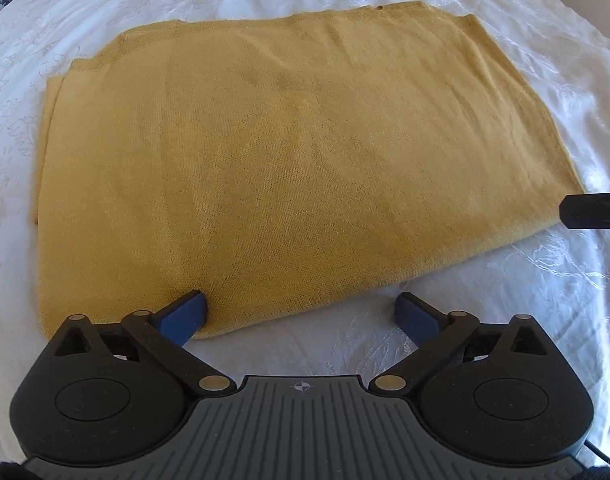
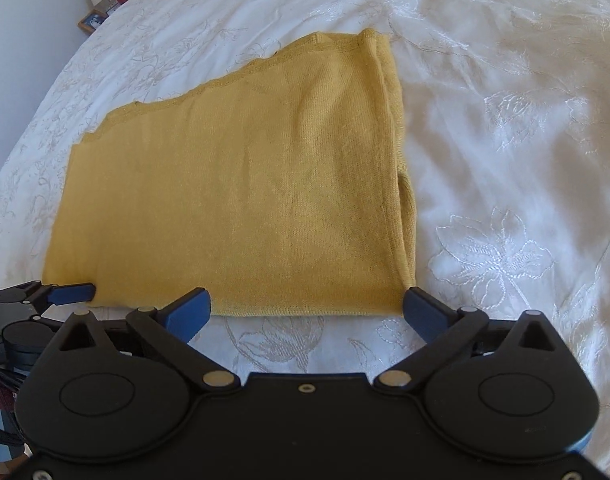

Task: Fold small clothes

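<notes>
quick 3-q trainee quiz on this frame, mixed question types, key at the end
1. True or false: the left gripper and the right gripper both have their jaws spread open.
2. Multiple choice: the yellow knit garment is (A) hanging from a gripper, (B) lying folded flat on the white embroidered bedspread, (C) bunched into a ball.
3. Fill in: both grippers sit at the garment's ____ edge, the one closest to the cameras.

Key: 1 true; 2 B; 3 near
</notes>
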Available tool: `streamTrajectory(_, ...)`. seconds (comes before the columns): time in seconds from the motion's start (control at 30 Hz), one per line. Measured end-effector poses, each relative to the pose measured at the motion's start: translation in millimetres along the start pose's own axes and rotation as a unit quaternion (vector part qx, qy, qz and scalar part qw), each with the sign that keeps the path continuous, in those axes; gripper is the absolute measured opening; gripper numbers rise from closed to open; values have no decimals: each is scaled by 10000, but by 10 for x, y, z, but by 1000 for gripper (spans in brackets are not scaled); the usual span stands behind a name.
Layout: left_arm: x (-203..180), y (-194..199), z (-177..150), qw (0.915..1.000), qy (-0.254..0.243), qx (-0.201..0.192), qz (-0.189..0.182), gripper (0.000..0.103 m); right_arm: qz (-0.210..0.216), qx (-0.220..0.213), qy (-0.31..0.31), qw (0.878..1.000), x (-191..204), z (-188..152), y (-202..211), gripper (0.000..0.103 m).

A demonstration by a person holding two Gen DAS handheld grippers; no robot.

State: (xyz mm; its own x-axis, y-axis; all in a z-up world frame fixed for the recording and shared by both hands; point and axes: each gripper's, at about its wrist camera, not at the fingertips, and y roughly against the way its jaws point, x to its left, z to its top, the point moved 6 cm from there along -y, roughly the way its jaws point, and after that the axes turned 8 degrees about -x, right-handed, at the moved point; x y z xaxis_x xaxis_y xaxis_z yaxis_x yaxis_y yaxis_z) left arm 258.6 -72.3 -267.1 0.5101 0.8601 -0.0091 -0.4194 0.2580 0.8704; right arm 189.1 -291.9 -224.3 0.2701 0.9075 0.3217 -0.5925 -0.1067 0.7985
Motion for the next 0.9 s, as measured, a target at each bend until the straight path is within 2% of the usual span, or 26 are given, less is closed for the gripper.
streamTrajectory(0.17,7,2,35,9994,268,233,56,101,-21,103,-241,9997,-207,-56,31,102)
streamTrajectory(0.23,20,51,50,9987,454,231,103,94,22,191,-272,9994,-282,-94,20,102)
streamTrajectory(0.33,64,179,38,9960,878,112,154,89,129,295,-233,9992,-339,-141,-27,102)
streamTrajectory(0.47,152,432,99,9890,1423,-342,219,89,225,401,-148,9988,-347,-154,-102,103)
streamTrajectory(0.57,229,523,283,9850,1592,-614,261,89,213,463,-119,9986,-372,-147,-150,103)
streamTrajectory(0.73,348,368,739,9816,1729,-624,524,89,93,505,-97,9986,-346,-133,-202,103)
streamTrajectory(0.9,420,145,1094,9816,1681,-629,645,89,-94,665,335,9972,-256,-126,-288,103)
